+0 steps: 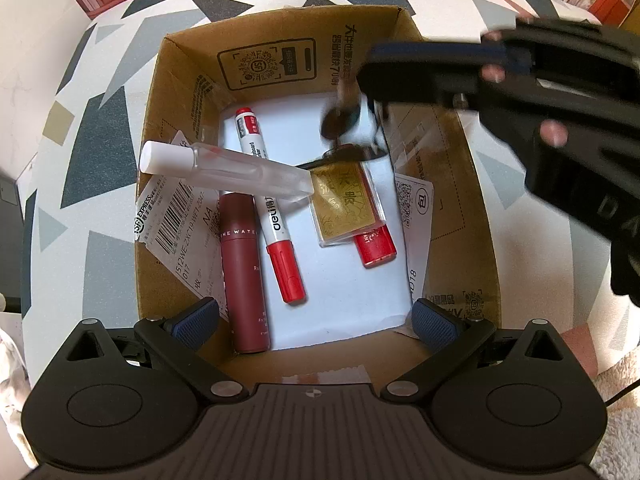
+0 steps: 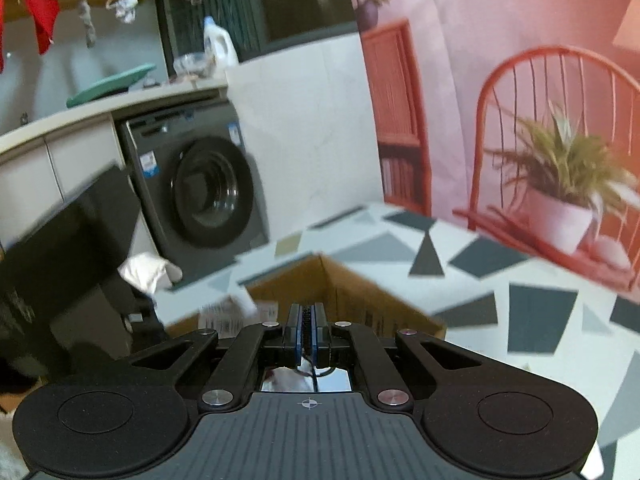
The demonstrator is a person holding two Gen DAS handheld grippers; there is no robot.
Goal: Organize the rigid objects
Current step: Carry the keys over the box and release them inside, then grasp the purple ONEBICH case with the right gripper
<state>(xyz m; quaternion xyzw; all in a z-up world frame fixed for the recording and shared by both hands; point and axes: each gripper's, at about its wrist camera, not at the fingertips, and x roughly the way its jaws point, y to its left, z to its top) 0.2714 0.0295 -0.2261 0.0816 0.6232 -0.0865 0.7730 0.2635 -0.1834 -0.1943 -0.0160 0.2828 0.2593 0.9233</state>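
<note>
Box as ref, L to R.

- L inner wall: shipping label stuck on, edges loose.
- Just inside that wall: clear bottle lying tilted across marker and top of maroon tube. Propped, not flat.
- Over near rim, mid: left claw spread wide, nothing in it.
- Mid-box floor: gold card in clear case, perched on red tube.
- Above far-mid of box: dark item, too blurred to ID, dangling under right claw. Pinched fully closed on a thin black strand of it, seen betw. pads in own view.
- Surface round box: nothing else of the task in view.

Risks, as judged:
- Thin strand = weak hold. Could slip out early and land on far rim or outside box.
- Dangling load may swing. Release off-centre likely to hit R wall, or knock gold card off red tube.
- Drop from height onto L side could send propped bottle rolling onto marker and tube.
- Strand may snag on pads at release, dragging item back out.
- Left claw close over near rim: possible clash if right claw comes nearer.
</note>
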